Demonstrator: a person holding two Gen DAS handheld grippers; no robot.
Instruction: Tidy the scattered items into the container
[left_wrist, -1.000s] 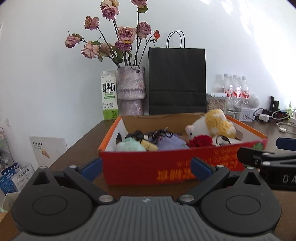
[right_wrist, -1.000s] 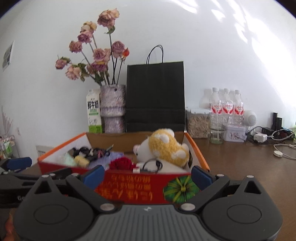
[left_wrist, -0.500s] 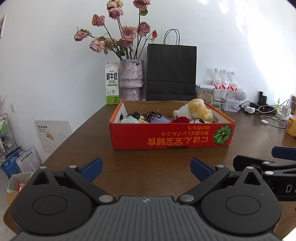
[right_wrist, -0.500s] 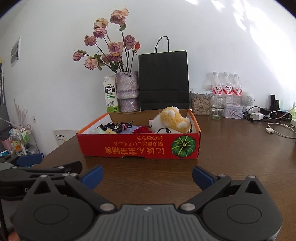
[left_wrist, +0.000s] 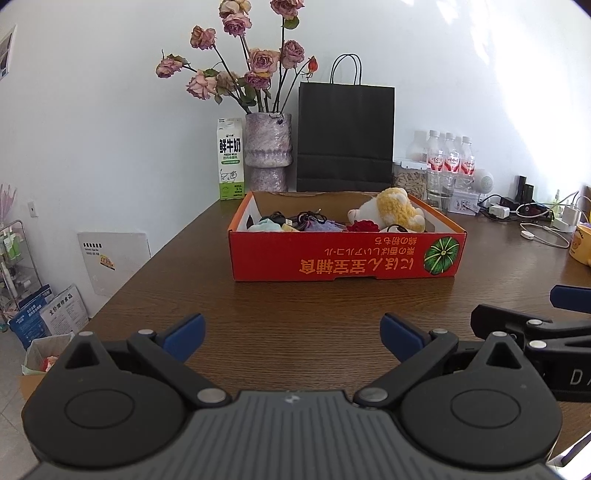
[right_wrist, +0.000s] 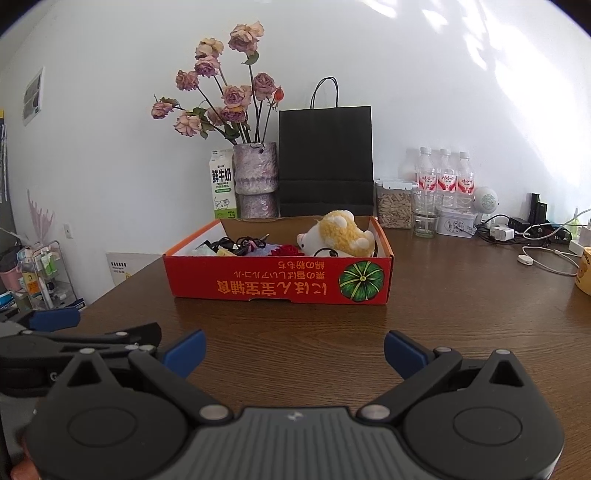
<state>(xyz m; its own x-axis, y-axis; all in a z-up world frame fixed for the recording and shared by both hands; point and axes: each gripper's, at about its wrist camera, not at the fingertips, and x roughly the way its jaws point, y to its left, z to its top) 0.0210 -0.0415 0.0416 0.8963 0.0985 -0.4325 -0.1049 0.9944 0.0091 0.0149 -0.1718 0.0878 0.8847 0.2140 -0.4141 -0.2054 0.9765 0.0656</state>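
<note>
1. Brown wooden table (left_wrist: 295, 332) against a white wall, with a vase of dried roses (left_wrist: 267, 147), a milk carton (left_wrist: 230, 164), a black paper bag (left_wrist: 345, 136) and some water bottles (left_wrist: 448, 158) lined up at the back.
2. What changed: a second ago both cameras were right up at the red box (left_wrist: 345, 256), almost touching the front wall. Now both grippers have backed well away and there's a wide strip of bare table in front of it.
3. Left gripper (left_wrist: 291, 334) is spread wide, nothing between the blue tips. Same for the right gripper (right_wrist: 293, 349): wide apart and empty.
4. The stuff is in the box: a yellow-and-white plush toy (right_wrist: 338, 234) at the right end, a red flower thing (left_wrist: 364, 226) beside it, tangled black cables (right_wrist: 240, 243) and some soft pastel bits to the left.
5. My read: the tidying looks basically done, and this is the pull-back after the last drop.
6. Hard to tell: the front wall hides whatever lies low in the box, so I can't count items. Table edges nearest the grippers are blocked by the gripper bodies, so a stray item there could be missed. The chargers and cords (right_wrist: 546, 254) far right look like desk clutter, not part of the job.
</note>
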